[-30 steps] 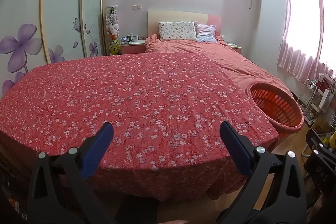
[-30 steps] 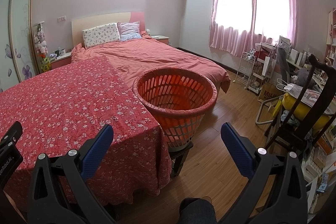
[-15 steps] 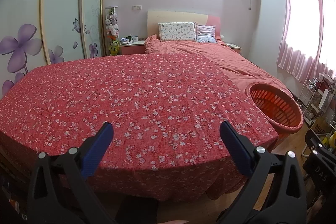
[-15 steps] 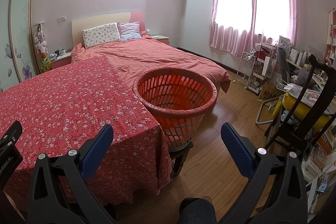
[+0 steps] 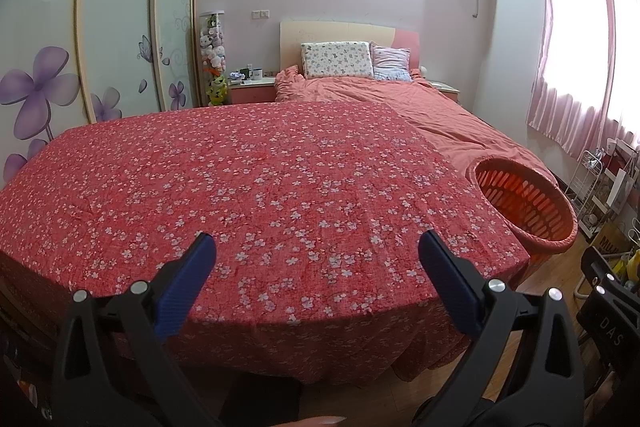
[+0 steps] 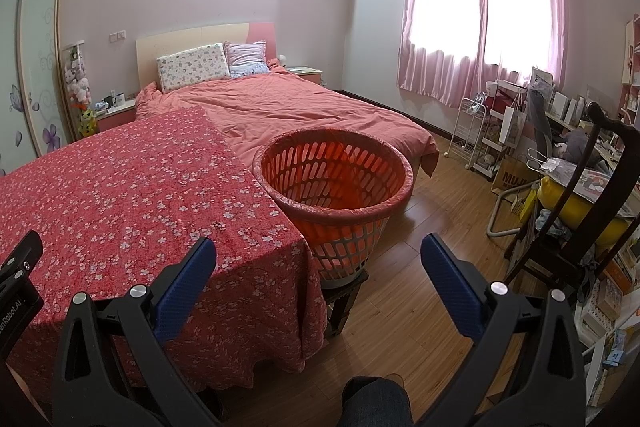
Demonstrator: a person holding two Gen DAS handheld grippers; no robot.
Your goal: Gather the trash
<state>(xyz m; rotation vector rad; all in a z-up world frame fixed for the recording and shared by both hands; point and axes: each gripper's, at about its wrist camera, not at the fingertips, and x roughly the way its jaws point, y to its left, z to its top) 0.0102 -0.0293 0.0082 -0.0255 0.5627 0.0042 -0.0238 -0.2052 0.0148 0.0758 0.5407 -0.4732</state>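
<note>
An orange slatted basket (image 6: 334, 183) lined with a pink bag stands on a small dark stool at the right corner of a table covered in a red flowered cloth (image 5: 248, 195); it also shows at the right in the left wrist view, basket (image 5: 524, 207). No trash shows on the cloth. My left gripper (image 5: 316, 251) hovers open over the near edge of the cloth, nothing between its blue pads. My right gripper (image 6: 318, 253) is open too, just short of the basket and the cloth's corner (image 6: 296, 243).
A bed with a pink quilt (image 6: 288, 111) lies behind the table. Wardrobe doors with purple flowers (image 5: 36, 87) line the left. A dark chair (image 6: 600, 195), a white trolley (image 6: 472, 131) and clutter fill the right. Wooden floor (image 6: 408, 311) lies beside the basket. A person's knee (image 6: 376, 403) shows below.
</note>
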